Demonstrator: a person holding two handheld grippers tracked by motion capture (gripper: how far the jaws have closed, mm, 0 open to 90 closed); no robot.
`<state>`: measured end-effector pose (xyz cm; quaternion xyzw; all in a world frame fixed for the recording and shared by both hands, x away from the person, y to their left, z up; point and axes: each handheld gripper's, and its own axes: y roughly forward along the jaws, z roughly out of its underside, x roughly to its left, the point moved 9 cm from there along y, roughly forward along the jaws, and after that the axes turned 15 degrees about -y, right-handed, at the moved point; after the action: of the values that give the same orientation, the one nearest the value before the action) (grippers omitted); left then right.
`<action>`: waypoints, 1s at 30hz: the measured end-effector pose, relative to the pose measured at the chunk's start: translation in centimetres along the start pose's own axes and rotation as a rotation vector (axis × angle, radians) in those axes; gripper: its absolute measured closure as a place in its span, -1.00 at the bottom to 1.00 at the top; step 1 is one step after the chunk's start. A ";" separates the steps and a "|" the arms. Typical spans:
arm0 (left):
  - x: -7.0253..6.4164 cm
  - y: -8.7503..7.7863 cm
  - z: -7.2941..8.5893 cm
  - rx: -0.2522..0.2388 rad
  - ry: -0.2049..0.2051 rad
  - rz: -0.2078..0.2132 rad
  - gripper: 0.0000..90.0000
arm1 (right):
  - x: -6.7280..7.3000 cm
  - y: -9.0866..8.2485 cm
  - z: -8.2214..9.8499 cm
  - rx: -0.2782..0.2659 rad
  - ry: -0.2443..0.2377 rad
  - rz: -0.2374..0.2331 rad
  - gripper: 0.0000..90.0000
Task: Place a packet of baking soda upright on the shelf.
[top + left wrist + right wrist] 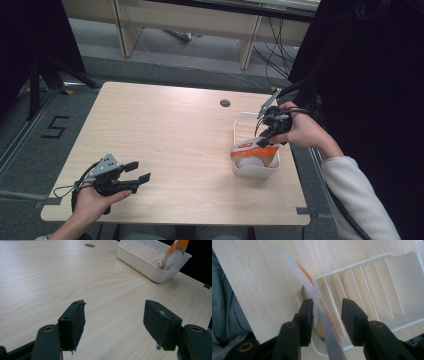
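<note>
Holding your left gripper [141,171] low over the near left part of the table [165,140], you have its jaws spread wide with nothing between them; in the left gripper view only bare wood lies ahead of the pads [72,322], all the way to the cable hole [89,245] near the far edge. That whole left and middle stretch of the top is free room for you. Your left hand [92,200] sits just inside the near edge, close to the left corner. Your right gripper [265,136] is over the white rack [240,131], which stands near the right edge of the table, its near end well short of the near right corner. An orange-and-white packet [252,152] stands on edge in the near end of the rack, tilted, its top rising above the rim. In the right gripper view the packet [322,312] runs up between your two jaws, lying against the left pad [308,315], while a gap shows between it and the right pad, so the jaws are parted around it rather than clamped. The ribbed slots [367,290] farther along the rack are free. Your right hand [300,130] hangs beyond the rack's right wall, past the table's right edge.
</note>
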<state>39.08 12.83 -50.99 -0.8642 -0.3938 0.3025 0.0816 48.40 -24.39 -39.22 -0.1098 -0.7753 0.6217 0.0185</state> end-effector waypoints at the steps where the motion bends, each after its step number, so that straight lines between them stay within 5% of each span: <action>1: 0.0 0.0 0.0 0.000 -0.001 0.001 -0.27 | 0.1 -0.1 -0.6 -0.028 -0.011 0.002 0.32; 13: 0.0 0.0 0.0 0.000 0.002 0.006 -0.27 | 1.5 -0.1 -6.7 -0.257 -0.038 0.042 0.17; 18: 0.0 0.0 0.0 -0.001 -0.002 0.003 -0.27 | 2.6 0.3 -8.4 -0.315 -0.018 0.023 0.21; 24: 0.0 0.0 0.0 0.000 -0.001 0.003 -0.27 | 3.3 0.8 -10.3 -0.408 0.001 0.059 0.18; 30: 0.0 0.0 0.1 0.004 0.001 0.000 -0.27 | 4.2 1.6 -11.2 -0.443 0.009 0.059 0.16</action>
<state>39.02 12.83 -51.02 -0.8640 -0.3933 0.3030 0.0834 46.42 -12.48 -38.65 -0.1367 -0.8892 0.4360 -0.0210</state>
